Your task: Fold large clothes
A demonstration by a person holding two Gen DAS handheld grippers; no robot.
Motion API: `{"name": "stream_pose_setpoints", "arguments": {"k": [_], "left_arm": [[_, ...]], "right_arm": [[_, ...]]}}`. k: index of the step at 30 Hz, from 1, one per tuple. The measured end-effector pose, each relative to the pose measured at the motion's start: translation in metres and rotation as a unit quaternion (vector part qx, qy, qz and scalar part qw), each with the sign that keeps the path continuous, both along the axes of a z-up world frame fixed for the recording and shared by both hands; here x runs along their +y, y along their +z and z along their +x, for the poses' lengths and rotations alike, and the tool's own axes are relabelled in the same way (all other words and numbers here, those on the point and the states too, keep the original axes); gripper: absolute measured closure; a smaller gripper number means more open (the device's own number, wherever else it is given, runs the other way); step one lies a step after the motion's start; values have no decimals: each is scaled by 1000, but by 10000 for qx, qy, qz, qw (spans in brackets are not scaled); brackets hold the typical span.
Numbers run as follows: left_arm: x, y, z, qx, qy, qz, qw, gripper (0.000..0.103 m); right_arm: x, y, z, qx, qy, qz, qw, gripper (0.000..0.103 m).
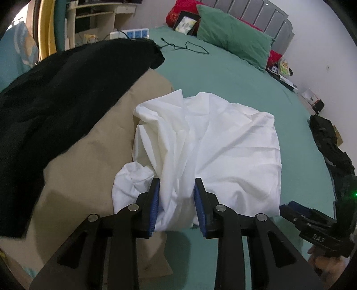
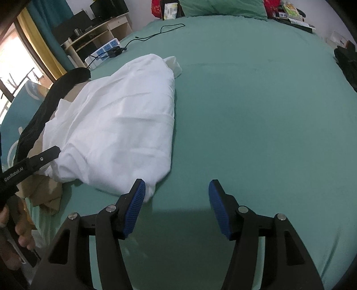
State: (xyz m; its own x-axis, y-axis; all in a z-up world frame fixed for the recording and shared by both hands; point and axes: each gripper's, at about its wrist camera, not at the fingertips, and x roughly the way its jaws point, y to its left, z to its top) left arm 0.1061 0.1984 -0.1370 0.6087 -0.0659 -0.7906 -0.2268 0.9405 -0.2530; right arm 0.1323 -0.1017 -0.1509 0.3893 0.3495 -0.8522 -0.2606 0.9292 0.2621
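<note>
My left gripper [image 1: 176,205] is clamped on the near edge of the white garment [image 1: 207,145], which stretches toward twelve o'clock on the bed [image 1: 223,73], while my right gripper [image 2: 177,206] gapes empty, cloth at ten o'clock.

A big bed [image 2: 256,111] with a green sheet filled the room. A green pillow [image 1: 234,40] lay by the grey headboard [image 1: 256,13]. Daylight came through a window [image 2: 13,58] at upper left.

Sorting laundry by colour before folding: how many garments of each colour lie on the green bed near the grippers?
White: 1, the crumpled white cotton garment
Black: 1, the large black garment
Tan: 1, the flat tan cloth
Total: 3
</note>
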Motion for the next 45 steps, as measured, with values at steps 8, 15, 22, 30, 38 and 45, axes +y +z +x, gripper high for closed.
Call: {"name": "stream_pose_setpoints", "arguments": {"k": [8,15,22,30,38,45], "left_arm": [[-3,7,-36,-148,402,-23,9991,71],[-22,14,-44,-139,352,-8,9993,71],[-52,16,-57,-51,66,3,10000,71],[-80,22,-76,-1,-62,-188,9998,71],[-121,40,-91,-71,-389,-287,9988,71],[-151,69,-108,-317,-565,-279,9975,71]], "right_arm": [[-21,12,-24,9,-80,0,10000,44],[-52,25,-49,-13,-235,22,9997,44],[-85,37,-68,-63,-409,17,9991,44],[-124,50,-91,-146,-661,44,9977,44],[-158,65,-107,-292,-826,-73,9961,43],[-184,79,-125,-476,-945,-266,9940,30]]}}
